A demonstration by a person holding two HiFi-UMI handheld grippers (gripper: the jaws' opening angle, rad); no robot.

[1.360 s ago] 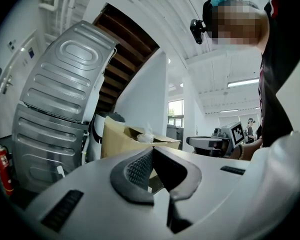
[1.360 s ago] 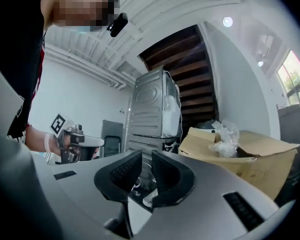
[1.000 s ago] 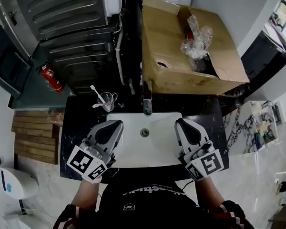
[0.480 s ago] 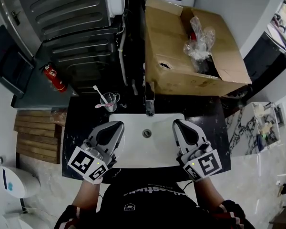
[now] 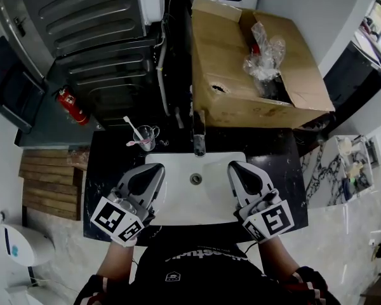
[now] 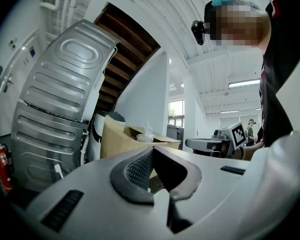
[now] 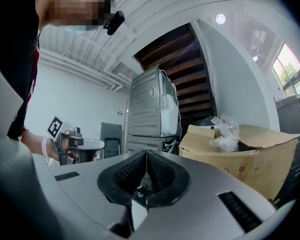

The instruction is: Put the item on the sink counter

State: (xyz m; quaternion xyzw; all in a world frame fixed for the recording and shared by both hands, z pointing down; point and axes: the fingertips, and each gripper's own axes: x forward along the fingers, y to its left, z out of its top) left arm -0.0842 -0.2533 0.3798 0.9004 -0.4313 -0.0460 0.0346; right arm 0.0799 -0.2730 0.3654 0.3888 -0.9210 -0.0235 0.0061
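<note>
**A:** Which step is this?

**B:** Hard to pin. Both claws are empty. The left claw [image 5: 153,168] and right claw [image 5: 236,168] hang level over the sink [image 5: 197,199], each with its 2 jaws pressed together on nothing. A glass cup [image 5: 144,136] with toothbrushes [image 5: 131,126] stands on the black counter [image 5: 108,170], just left of the faucet [image 5: 197,135]. If that's the item, it lies where the task wants it. If it's the plastic bag [image 5: 264,54] in the cardboard box [image 5: 222,62], it sits behind the counter, so the next move hangs on that.

**A:** Anything unclear?

**B:** The bag's contents and most of the box's inside.
</note>
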